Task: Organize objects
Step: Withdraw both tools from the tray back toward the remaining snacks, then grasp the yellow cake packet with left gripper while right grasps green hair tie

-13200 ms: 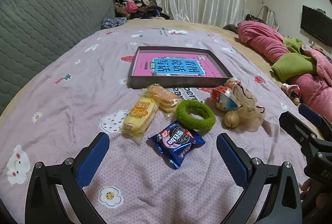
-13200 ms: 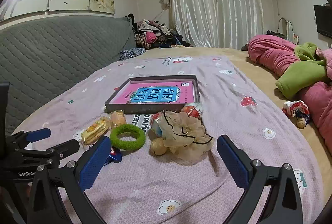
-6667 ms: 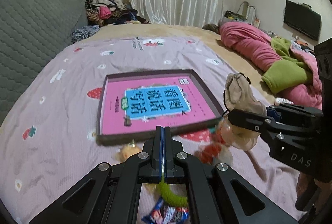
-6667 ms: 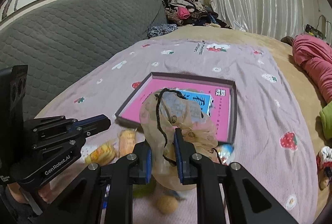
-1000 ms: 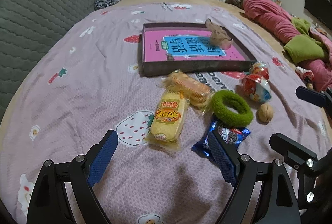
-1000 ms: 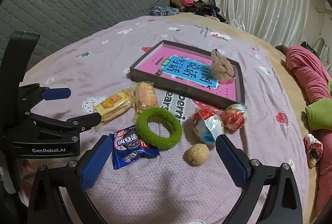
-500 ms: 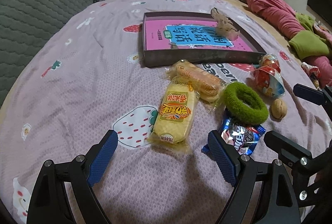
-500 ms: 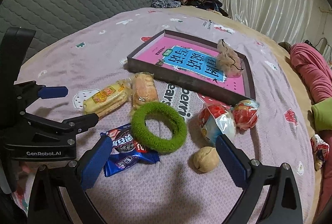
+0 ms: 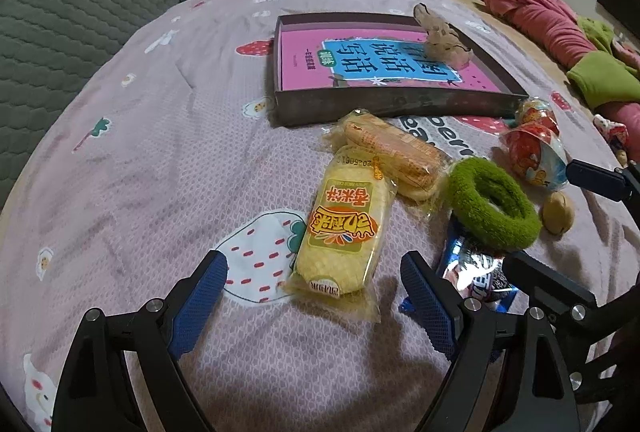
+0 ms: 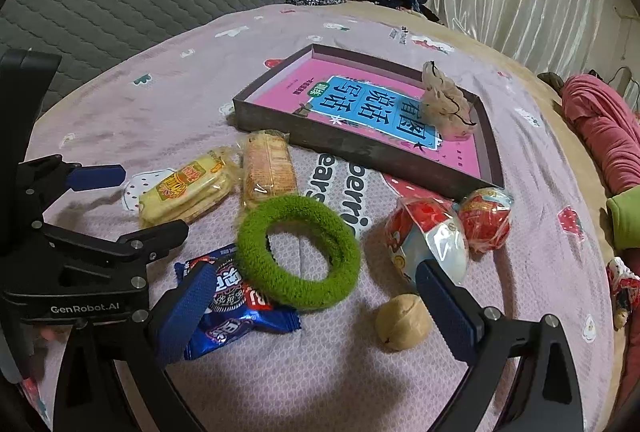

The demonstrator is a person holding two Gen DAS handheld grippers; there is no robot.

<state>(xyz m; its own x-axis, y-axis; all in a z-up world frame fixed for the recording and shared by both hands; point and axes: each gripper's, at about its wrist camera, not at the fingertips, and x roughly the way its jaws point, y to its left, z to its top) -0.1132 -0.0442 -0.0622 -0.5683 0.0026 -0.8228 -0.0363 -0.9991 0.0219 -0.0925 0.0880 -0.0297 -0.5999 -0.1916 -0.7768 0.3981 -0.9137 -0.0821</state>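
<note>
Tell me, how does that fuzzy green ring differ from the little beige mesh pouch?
The green ring lies flat on the bedspread, outside the tray; the beige pouch sits crumpled inside the tray, on the pink book. The ring is fuzzy, bright green and has an open middle; the pouch is pale, see-through and trimmed with a dark cord. Both are soft, and neither is being gripped.

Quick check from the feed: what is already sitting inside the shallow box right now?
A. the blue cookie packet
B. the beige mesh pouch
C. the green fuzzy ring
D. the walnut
B: the beige mesh pouch lies inside the shallow box, while the ring, walnut and blue packet lie on the bedspread outside it.
</note>
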